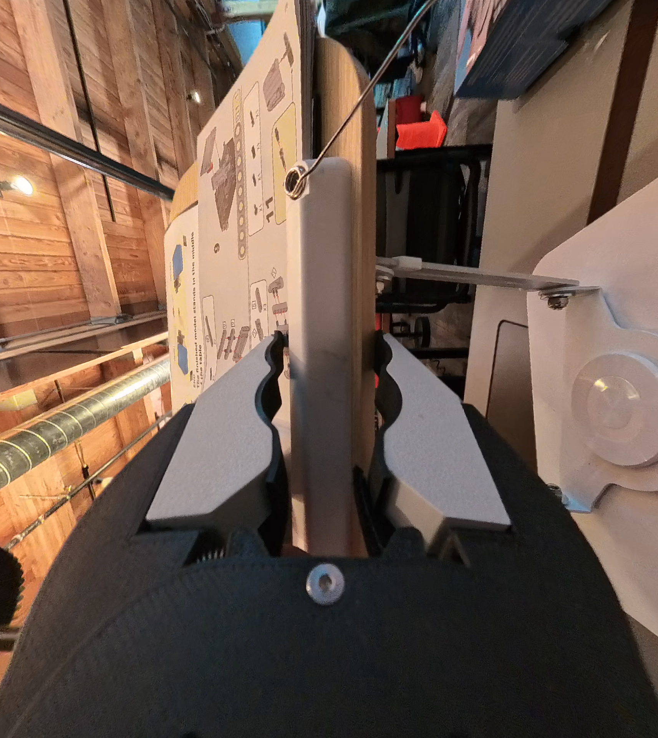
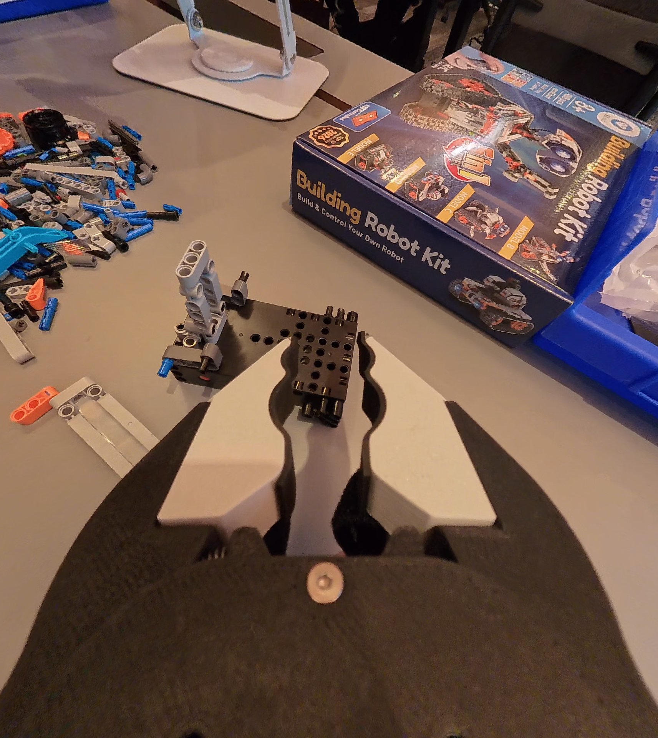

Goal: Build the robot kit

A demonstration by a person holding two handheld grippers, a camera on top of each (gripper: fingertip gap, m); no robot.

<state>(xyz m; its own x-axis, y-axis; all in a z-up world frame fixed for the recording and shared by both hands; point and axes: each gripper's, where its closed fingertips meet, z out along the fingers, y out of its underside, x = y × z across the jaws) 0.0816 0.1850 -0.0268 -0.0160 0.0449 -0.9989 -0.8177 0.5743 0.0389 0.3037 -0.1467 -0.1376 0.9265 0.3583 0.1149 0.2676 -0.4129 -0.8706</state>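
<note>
In the left wrist view my left gripper (image 1: 329,339) is shut on the edge of a book stand, with its fingers on either side of the white bar (image 1: 319,319) and the wooden board (image 1: 361,239) behind it. An open instruction booklet (image 1: 239,199) lies on the stand under a wire page holder (image 1: 339,127). In the right wrist view my right gripper (image 2: 325,341) is shut on a black perforated block (image 2: 323,363) with pins at both ends. The block adjoins a flat black plate (image 2: 263,331) that carries a grey beam tower (image 2: 199,287).
A pile of loose blue, grey, black and orange parts (image 2: 40,191) lies at the left of the grey table (image 2: 219,179). A dark blue kit box (image 2: 459,179) and a blue bin (image 2: 618,359) stand at the right. The stand's white base (image 2: 219,80) is at the back. A white beam (image 2: 99,419) and an orange piece (image 2: 34,403) lie near left. The left gripper's tips are roughly 40 cm from the right gripper's. My right gripper is the nearer one to the orange piece (image 2: 34,403): about 15 cm, against 45 cm.
</note>
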